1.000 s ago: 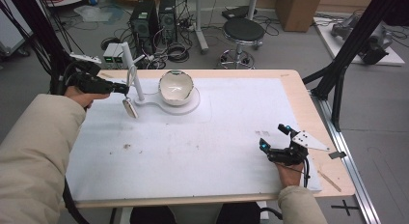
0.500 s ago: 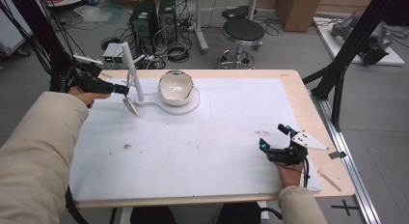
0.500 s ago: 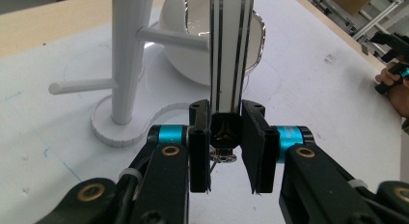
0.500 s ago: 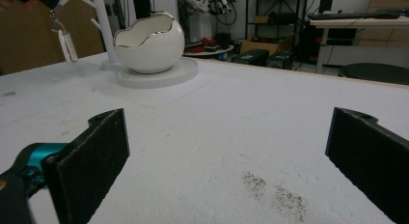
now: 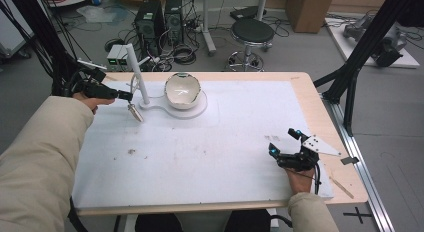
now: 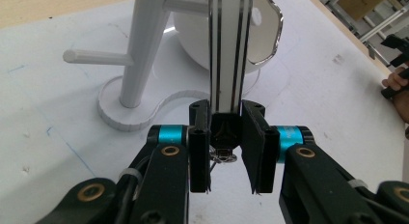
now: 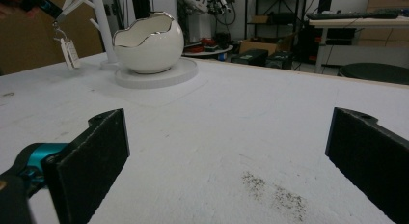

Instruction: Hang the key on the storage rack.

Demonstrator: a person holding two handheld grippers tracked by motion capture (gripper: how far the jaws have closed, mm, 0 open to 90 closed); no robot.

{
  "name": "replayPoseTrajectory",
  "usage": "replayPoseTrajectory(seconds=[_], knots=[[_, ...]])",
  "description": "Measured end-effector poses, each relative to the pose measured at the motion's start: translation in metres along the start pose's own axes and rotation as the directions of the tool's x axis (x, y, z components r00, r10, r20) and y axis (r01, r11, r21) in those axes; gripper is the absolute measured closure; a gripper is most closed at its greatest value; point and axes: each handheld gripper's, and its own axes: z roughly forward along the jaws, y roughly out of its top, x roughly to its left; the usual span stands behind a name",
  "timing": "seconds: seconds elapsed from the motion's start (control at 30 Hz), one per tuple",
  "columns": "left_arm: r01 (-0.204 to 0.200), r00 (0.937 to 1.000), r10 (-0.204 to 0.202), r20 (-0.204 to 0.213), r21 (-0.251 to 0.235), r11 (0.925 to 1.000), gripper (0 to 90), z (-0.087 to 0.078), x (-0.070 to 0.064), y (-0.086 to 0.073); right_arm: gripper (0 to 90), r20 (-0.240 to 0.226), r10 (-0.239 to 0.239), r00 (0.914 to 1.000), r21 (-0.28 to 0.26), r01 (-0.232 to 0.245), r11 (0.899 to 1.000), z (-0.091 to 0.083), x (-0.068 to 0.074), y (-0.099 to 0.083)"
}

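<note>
One left claw (image 6: 225,151) pinching keychain (image 5: 135,112), beside stand (image 5: 138,77)

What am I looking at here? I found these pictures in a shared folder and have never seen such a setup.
A person sits at a white-covered table and holds a hand-operated two-jaw gripper in each hand. There are three pictures: one from a camera above the table, and one from a camera riding on each gripper.

On the table stands a white egg-shaped bowl on a white base, beside a white stand with pegs.

The left gripper is shut on a small keyring with a striped tag, which hangs below it next to the stand. The right gripper rests open near the table's right edge, holding nothing; its black jaws stand wide apart in its own view.
</note>
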Motion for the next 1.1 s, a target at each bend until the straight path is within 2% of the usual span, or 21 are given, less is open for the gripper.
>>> replayPoseTrajectory(seconds=[0.1,0.27,0.4,0.5,0.57,0.67,0.7,0.73,0.77,0.83,0.87,0.9,0.93,0.97,1.0,1.03,1.07,1.1], knots=[[0.025,0.9997,-0.025,-0.007,0.004,0.9997,74.0,0.000,0.002,-0.001,0.7,0.000,0.000,1.0000,-0.001,0.000,1.000,0.000,0.000,0.000],[0.034,0.9990,-0.034,-0.028,0.019,0.9992,74.0,0.004,0.003,-0.001,0.7,0.000,0.001,1.0000,-0.001,-0.001,1.000,0.000,0.000,0.000],[0.002,0.9972,0.001,-0.075,0.040,0.9992,73.9,0.008,0.001,-0.001,0.7,0.001,0.000,1.0000,0.000,0.000,1.000,0.000,0.000,0.000],[-0.013,0.9960,0.016,-0.088,0.030,0.9995,73.7,0.011,0.000,-0.004,0.7,0.000,0.000,1.0000,0.000,0.000,1.000,0.000,0.000,0.000],[-0.048,0.9923,0.050,-0.114,0.019,0.9987,73.4,0.013,-0.002,-0.007,0.7,0.001,-0.001,1.0000,0.000,0.001,1.000,0.000,0.000,0.000],[-0.047,0.9855,0.049,-0.162,0.017,0.9987,71.4,0.014,-0.003,-0.011,0.7,-0.001,-0.002,1.0000,-0.001,0.002,1.000,0.000,0.000,0.000],[-0.059,0.9816,0.059,-0.182,0.007,0.9982,67.0,0.013,-0.003,-0.013,0.7,-0.001,-0.002,1.0000,-0.001,0.002,1.000,0.000,0.000,0.000],[-0.065,0.9791,0.062,-0.194,-0.009,0.9978,51.8,0.012,-0.003,-0.016,0.7,-0.003,-0.009,1.0000,-0.003,0.009,1.000,0.000,0.000,0.000],[-0.066,0.9775,0.059,-0.202,-0.027,0.9975,51.8,0.011,-0.003,-0.018,0.7,-0.003,-0.009,1.0000,-0.003,0.009,1.000,0.000,0.000,0.000],[-0.079,0.9736,0.067,-0.218,-0.045,0.9959,35.2,0.007,-0.005,-0.024,0.7,-0.003,-0.010,0.9999,-0.001,0.010,1.000,0.000,0.000,0.000],[-0.104,0.9707,0.087,-0.224,-0.068,0.9922,30.6,0.004,-0.008,-0.028,0.7,-0.005,-0.012,0.9999,-0.001,0.011,1.000,0.000,0.000,0.000],[-0.137,0.9653,0.106,-0.238,-0.116,0.9838,28.6,0.001,-0.013,-0.033,0.7,-0.004,-0.013,0.9999,0.000,0.013,1.000,0.000,0.000,0.000],[-0.151,0.9648,0.115,-0.236,-0.140,0.9785,27.1,-0.002,-0.016,-0.036,0.7,-0.004,-0.014,0.9999,-0.001,0.014,1.000,0.000,0.000,0.000],[-0.163,0.9702,0.124,-0.208,-0.181,0.9700,25.0,-0.005,-0.020,-0.041,0.7,-0.002,-0.015,0.9999,-0.001,0.015,1.000,0.000,0.000,0.000],[-0.172,0.9727,0.132,-0.191,-0.211,0.9623,18.1,-0.006,-0.024,-0.046,0.7,-0.001,-0.011,0.9999,0.000,0.011,1.000,0.000,0.001,0.000],[-0.198,0.9681,0.155,-0.197,-0.223,0.9546,9.8,-0.008,-0.030,-0.051,0.7,-0.002,-0.021,0.9998,0.002,0.021,1.000,0.000,0.002,0.000],[-0.226,0.9613,0.177,-0.211,-0.235,0.9455,9.8,-0.010,-0.036,-0.057,0.7,-0.002,-0.021,0.9998,0.002,0.021,1.000,0.000,0.002,0.000],[-0.239,0.9585,0.186,-0.216,-0.252,0.9378,5.6,-0.011,-0.040,-0.062,0.7,-0.002,-0.019,0.9998,0.004,0.019,1.000,0.000,0.002,0.000]])
